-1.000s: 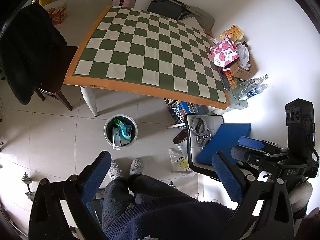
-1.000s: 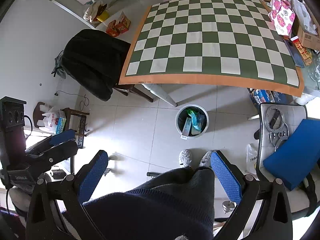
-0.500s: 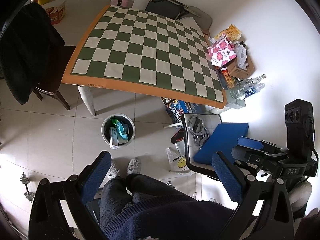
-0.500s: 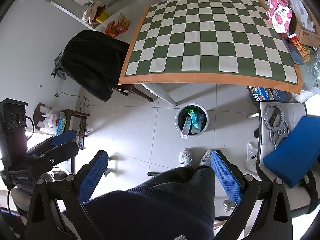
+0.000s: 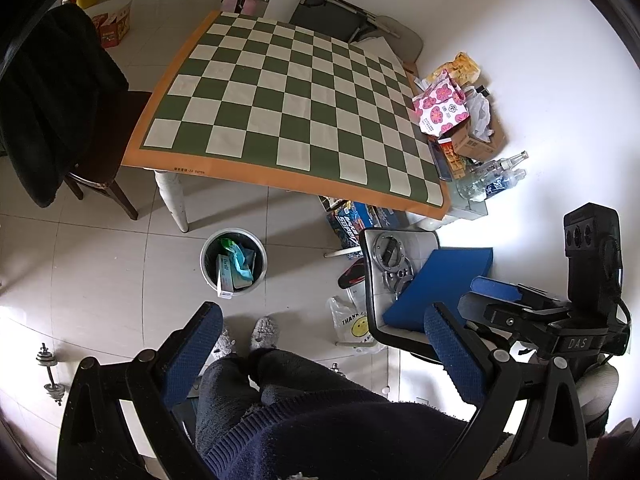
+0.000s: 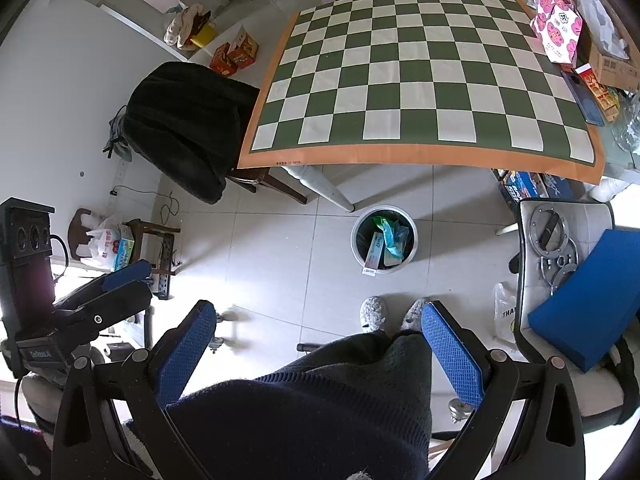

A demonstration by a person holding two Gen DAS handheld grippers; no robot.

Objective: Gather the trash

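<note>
A round grey trash bin (image 5: 233, 261) stands on the tiled floor by the table leg; it also shows in the right wrist view (image 6: 384, 239). It holds a flat box and green and blue wrappers. My left gripper (image 5: 322, 348) is open and empty, held high above the person's legs. My right gripper (image 6: 320, 348) is also open and empty, at the same height. Each gripper shows at the edge of the other's view. The table (image 5: 304, 104) has a green and white checkered cloth with nothing on its squares.
A pink flowered bag (image 5: 440, 110), a cardboard box (image 5: 476, 144) and bottles (image 5: 496, 176) crowd the table's right edge. A chair with a black coat (image 6: 188, 128) stands at the left. A chair with a blue cushion (image 5: 436, 276) and metal rings stands at the right.
Both views have drifted slightly, with the table and bin shifting a little in the frames. Both grippers stay open and empty.
</note>
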